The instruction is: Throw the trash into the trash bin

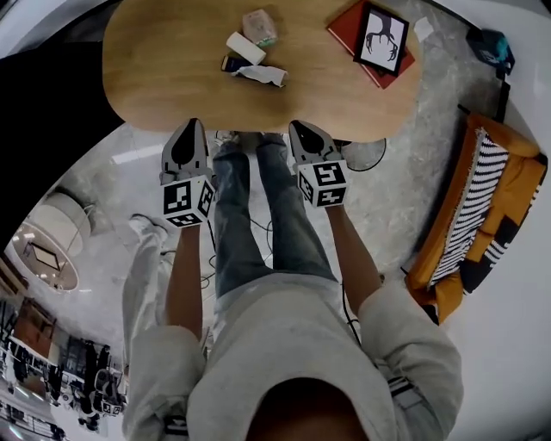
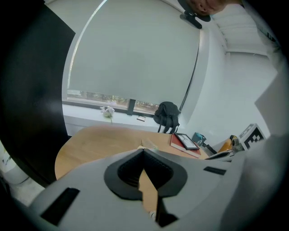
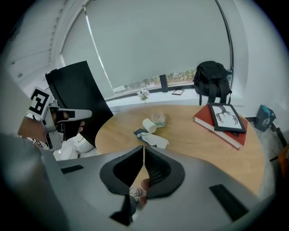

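Observation:
On the oval wooden table (image 1: 164, 77) lies the trash: a tipped white paper cup (image 1: 245, 47), a clear plastic packet (image 1: 260, 26), a crumpled white wrapper (image 1: 263, 75) and a dark blue wrapper (image 1: 230, 64). The right gripper view shows the same cup (image 3: 148, 125) and white wrapper (image 3: 156, 140) ahead of my jaws. My left gripper (image 1: 191, 124) and right gripper (image 1: 296, 127) hang side by side at the table's near edge, short of the trash, above the person's legs. Both are shut with nothing between the jaws, as the left (image 2: 143, 150) and right (image 3: 143, 147) gripper views show.
A red book (image 1: 349, 26) with a framed picture (image 1: 381, 38) on it lies at the table's far right. An orange sofa (image 1: 482, 207) stands to the right, and a fan (image 1: 366, 155) sits under the table. A black backpack (image 3: 212, 79) stands by the window and a black chair (image 3: 79, 97) at the table's left.

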A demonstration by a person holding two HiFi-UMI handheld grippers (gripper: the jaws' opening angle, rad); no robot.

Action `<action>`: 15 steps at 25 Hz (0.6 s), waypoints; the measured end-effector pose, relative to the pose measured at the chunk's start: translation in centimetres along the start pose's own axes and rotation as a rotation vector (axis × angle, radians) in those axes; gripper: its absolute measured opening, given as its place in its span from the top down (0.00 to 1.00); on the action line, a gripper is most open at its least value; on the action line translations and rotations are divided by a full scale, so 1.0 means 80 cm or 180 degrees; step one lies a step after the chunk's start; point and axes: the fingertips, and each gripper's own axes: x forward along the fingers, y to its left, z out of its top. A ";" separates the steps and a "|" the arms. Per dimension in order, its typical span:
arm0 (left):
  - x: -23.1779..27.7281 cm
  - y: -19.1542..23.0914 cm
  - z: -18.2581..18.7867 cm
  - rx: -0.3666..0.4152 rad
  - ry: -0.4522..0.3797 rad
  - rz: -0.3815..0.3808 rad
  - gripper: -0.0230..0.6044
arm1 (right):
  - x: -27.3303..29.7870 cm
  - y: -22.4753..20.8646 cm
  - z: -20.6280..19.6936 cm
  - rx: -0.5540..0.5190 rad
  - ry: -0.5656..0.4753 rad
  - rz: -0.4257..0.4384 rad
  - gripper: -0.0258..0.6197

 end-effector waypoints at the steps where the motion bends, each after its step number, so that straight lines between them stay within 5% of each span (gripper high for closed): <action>1: 0.002 0.002 -0.007 0.0000 0.0015 -0.0013 0.93 | 0.005 0.002 -0.008 0.0020 0.0019 0.0018 0.91; 6: 0.008 0.006 -0.024 -0.0005 0.0029 -0.0031 0.93 | 0.032 0.012 -0.020 0.0139 -0.0014 0.0239 0.69; 15: 0.008 0.010 -0.037 -0.0039 0.0033 0.0003 0.93 | 0.136 0.001 0.021 0.0236 -0.0066 0.0248 0.69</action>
